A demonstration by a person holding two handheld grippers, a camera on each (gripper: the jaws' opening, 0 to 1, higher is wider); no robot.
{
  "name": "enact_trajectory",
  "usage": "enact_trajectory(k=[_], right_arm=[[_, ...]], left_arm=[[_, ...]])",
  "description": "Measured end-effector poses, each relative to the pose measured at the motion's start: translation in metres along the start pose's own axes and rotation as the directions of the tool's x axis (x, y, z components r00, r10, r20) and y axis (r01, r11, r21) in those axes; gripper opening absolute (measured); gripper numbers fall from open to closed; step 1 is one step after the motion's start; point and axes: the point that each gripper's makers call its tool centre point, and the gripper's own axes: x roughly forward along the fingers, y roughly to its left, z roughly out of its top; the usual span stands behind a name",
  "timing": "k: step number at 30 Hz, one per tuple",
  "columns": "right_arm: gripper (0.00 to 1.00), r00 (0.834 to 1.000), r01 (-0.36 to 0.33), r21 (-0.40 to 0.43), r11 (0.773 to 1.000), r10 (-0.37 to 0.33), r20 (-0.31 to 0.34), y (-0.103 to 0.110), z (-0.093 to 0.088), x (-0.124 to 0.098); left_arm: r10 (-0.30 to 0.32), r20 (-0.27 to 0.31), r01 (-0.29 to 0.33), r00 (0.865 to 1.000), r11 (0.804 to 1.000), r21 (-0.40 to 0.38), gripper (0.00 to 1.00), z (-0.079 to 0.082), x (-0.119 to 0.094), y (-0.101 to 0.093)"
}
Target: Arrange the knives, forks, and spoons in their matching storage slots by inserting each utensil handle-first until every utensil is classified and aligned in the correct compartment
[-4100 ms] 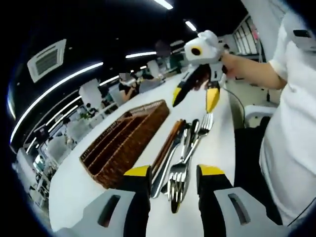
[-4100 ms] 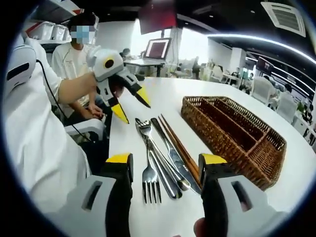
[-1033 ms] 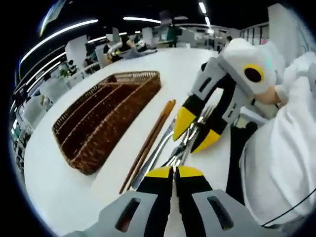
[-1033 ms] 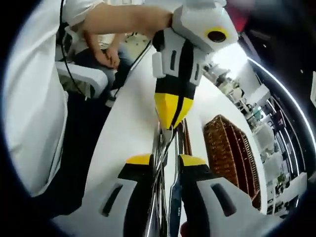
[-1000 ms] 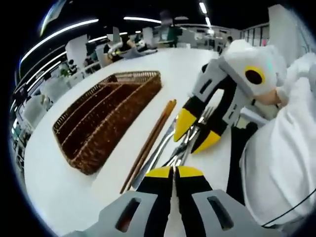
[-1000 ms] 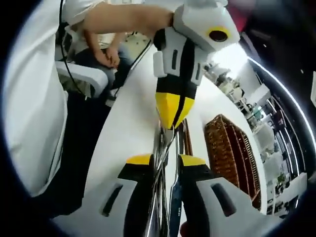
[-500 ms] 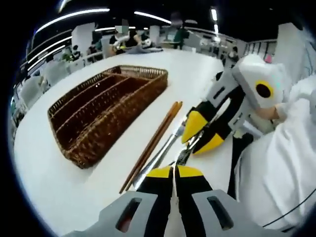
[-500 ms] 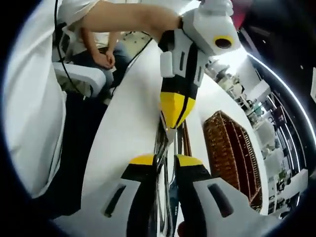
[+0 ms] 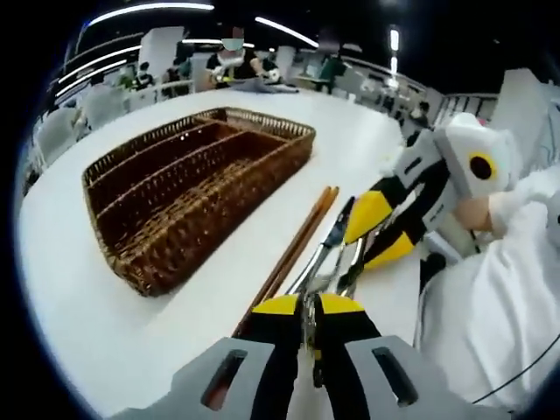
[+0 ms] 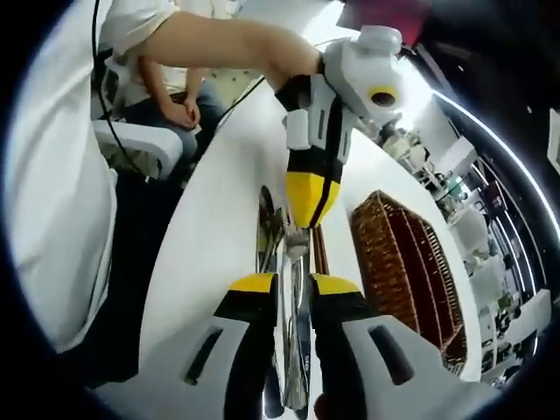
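While blurred, perhaps two chopsticks (image 9: 293,245), one basket (image 9: 175,188).

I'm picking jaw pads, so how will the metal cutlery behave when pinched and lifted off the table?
The metal cutlery looks polished and thin, so it will probably be slippery between the pads and apt to pivot if pinched off-centre. It should stay stiff, not sag. The pieces lie bunched beside the chopsticks, so lifting one may drag a neighbour. Both the left gripper and right gripper are nearly closed on them.
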Motion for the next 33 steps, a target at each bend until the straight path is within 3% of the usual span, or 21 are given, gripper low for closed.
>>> enact_trajectory(k=[15, 26, 33], right_arm=[[0.15, 0.999, -0.027, 0.016, 1.000, 0.027, -0.027, -0.005, -0.013, 0.002], [0.15, 0.995, -0.087, 0.022, 0.996, 0.088, -0.040, -0.002, -0.016, 0.006], [0.15, 0.991, -0.117, 0.020, 0.993, 0.118, -0.057, -0.001, -0.018, 0.006]], left_arm=[[0.007, 0.008, -0.007, 1.000, 1.000, 0.009, 0.08, -0.002, 0.000, 0.004], [0.037, 0.081, -0.043, 0.996, 0.995, 0.085, 0.18, 0.009, -0.009, -0.005], [0.072, 0.154, -0.090, 0.986, 0.989, 0.117, 0.26, 0.017, -0.017, -0.006]])
